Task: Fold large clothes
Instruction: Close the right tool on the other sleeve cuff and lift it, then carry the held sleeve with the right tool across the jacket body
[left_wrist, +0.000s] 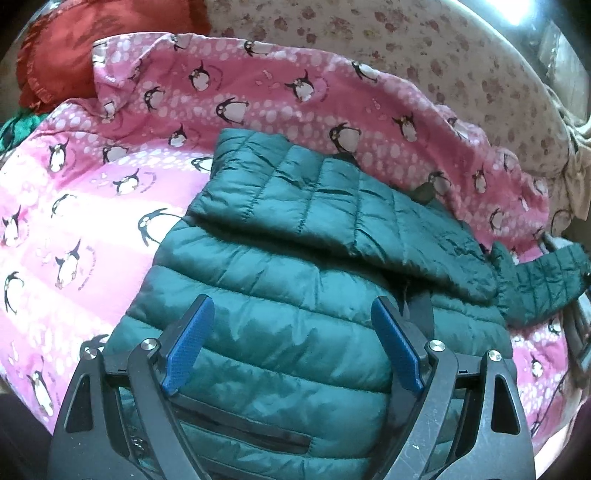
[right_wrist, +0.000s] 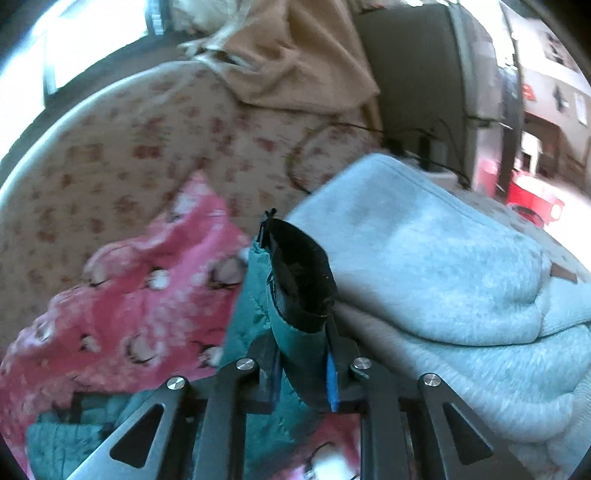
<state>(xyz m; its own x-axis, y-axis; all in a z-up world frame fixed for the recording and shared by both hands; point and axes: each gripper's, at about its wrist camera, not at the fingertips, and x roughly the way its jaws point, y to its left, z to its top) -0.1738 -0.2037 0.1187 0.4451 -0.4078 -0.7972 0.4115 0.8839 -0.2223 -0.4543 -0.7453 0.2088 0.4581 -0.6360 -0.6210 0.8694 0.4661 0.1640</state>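
A dark teal quilted puffer jacket (left_wrist: 295, 258) lies on a pink penguin-print blanket (left_wrist: 74, 229), one sleeve folded across its body and the other sleeve (left_wrist: 543, 277) stretched out to the right. My left gripper (left_wrist: 293, 314) hovers just above the jacket's lower body, open, its blue pads (left_wrist: 192, 343) wide apart with nothing pinched. In the right wrist view my right gripper (right_wrist: 306, 332) is shut on the jacket sleeve's end (right_wrist: 295, 291), whose black inner cuff stands up between the fingers above the blanket (right_wrist: 140, 295).
A floral bedsheet (left_wrist: 424, 55) covers the bed behind the blanket. A red cloth (left_wrist: 59, 48) lies at the far left. A folded light blue fleece garment (right_wrist: 461, 277) sits close to the right of my right gripper, a beige cloth (right_wrist: 295, 62) beyond it.
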